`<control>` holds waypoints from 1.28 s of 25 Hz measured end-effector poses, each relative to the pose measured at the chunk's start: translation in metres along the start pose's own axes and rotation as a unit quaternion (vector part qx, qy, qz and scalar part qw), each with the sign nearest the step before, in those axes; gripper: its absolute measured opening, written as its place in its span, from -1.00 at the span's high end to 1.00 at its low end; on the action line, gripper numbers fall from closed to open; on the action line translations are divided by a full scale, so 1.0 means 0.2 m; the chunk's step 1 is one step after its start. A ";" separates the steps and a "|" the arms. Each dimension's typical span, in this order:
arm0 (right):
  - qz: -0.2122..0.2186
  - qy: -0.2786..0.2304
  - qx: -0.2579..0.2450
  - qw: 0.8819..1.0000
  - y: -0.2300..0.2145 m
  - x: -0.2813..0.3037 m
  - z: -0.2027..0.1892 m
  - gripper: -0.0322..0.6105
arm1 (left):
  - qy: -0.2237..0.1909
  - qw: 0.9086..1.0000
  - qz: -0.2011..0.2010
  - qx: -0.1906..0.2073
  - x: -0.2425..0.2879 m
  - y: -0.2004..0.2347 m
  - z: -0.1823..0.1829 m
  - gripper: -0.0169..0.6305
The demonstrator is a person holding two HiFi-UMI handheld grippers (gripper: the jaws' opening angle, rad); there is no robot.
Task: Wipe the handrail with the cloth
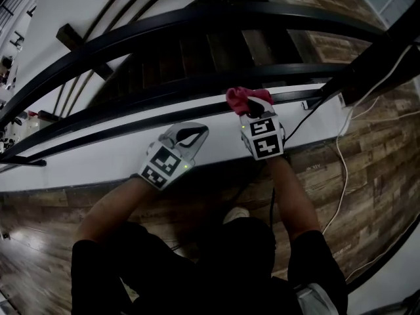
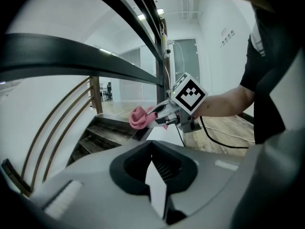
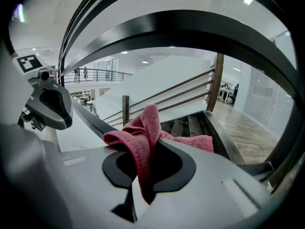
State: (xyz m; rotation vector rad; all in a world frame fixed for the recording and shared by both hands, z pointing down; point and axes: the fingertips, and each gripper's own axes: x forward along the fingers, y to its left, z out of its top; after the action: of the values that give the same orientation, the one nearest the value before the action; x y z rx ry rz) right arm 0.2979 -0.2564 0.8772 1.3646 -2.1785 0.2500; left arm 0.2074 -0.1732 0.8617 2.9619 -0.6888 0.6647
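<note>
Two hand-held grippers out by the handrail (image 1: 164, 92); head view first. Right gripper (image 1: 252, 105) up against the handrail, clamped on the red cloth (image 1: 244, 99). Cloth bunched right on the handrail's top edge, apparently touching it. Left gripper (image 1: 197, 131) just short of the handrail, over the white ledge (image 1: 98, 155) along its near side. Tips together, nothing btwn them. Upper bar (image 1: 197, 15) well beyond the handrail, w/ stairs (image 1: 197, 51) showing btwn the two. Wood floor (image 1: 367, 149) and white cable (image 1: 344, 176) on the near side of the handrail, past the ledge.

Left gripper view: jaws closed, nothing held. Further along the handrail, right gripper seen side-on, w/ the cloth sticking out of its tip as a pink wad. Can't tell from here whether the wad touches the handrail.

Right gripper view: jaws clenched on the cloth, fabric pinched in the slot and spilling fwd and to both sides. Handrail running off to the left behind the cloth. Left gripper beside the handrail there, well apart from the cloth. Stairs dropping away on the handrail's far side.
</note>
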 end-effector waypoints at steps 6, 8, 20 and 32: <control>0.029 0.002 -0.029 0.999 0.19 0.05 0.05 0.75 | -0.001 0.999 -0.010 0.038 -0.13 -0.01 -0.05 0.95; 0.038 0.002 -0.041 0.998 0.25 0.07 0.07 0.75 | -0.003 0.999 -0.017 0.041 -0.18 -0.01 -0.07 0.95; 0.083 0.011 -0.068 0.994 0.55 0.15 0.15 0.75 | 0.004 1.000 0.012 0.024 -0.45 0.14 -0.20 0.95; 0.103 0.032 -0.086 0.990 0.87 0.23 0.23 0.75 | 0.015 1.000 0.010 0.020 -0.75 0.27 -0.38 0.95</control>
State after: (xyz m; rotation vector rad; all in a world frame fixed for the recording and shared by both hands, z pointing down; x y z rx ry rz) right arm 0.1145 -0.2312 0.8862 1.0254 -2.2324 0.1756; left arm 0.0323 -0.1513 0.8660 2.9788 -0.7107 0.7321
